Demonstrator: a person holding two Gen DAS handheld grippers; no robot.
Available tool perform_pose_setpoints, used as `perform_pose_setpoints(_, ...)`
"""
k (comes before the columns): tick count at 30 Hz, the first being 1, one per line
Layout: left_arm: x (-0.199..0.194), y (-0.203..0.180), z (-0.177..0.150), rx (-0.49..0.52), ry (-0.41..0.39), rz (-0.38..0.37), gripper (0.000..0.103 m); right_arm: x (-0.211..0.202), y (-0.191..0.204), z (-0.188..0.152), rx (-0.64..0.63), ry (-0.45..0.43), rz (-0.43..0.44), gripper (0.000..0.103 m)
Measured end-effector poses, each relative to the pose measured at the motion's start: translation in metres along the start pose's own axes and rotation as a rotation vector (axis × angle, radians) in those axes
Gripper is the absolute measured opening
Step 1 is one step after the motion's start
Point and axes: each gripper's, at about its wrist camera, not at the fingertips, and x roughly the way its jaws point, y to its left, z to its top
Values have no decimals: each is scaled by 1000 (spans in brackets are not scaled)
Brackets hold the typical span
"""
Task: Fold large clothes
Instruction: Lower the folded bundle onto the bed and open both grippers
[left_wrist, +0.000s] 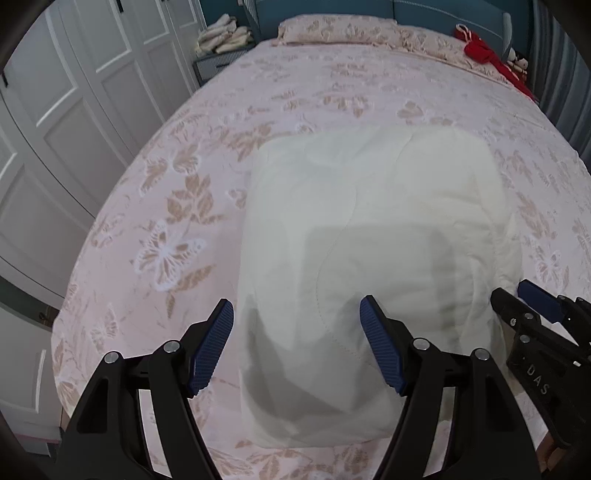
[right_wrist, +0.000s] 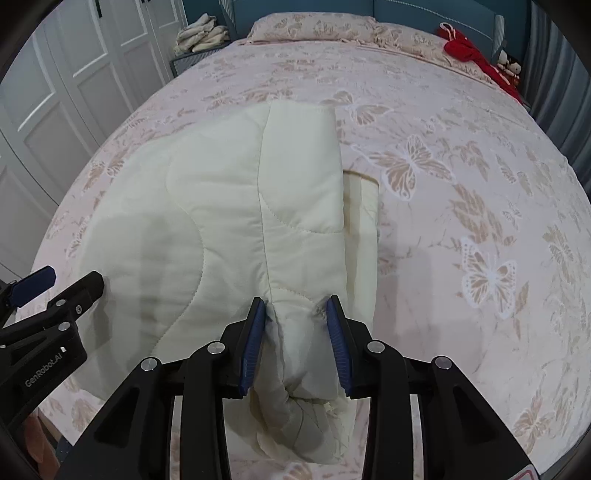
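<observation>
Near the foot edge of the bed | one cream quilted garment lay folded | two grippers: left gripper hovered above it, fingers spread, grasping nothing | right gripper pinched the garment's bunched near edge.

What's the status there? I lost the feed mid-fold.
Left gripper open above cream quilted garment. Right gripper shut on its bunched near edge. Garment folded on bed. Nothing blocking.
</observation>
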Motion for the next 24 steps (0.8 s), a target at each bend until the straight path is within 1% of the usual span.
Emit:
perform_pose_setpoints(7, 18, -3, -5, -8, 27, -1, 70, 18, -5, -5, 17, 35, 16, 33)
perform_pose_setpoints(13, 28, -12, -10, 23, 24, 37, 73, 30, -8, -10, 21, 54, 20, 33)
perform_pose_setpoints(18, 35, -17, -11, 33, 25, 51, 75, 42, -12, -14, 26, 67, 25, 33)
perform_pose_setpoints(24, 40, -22, -13, 40, 21, 73, 76, 48, -12, -16, 37, 66, 28, 34)
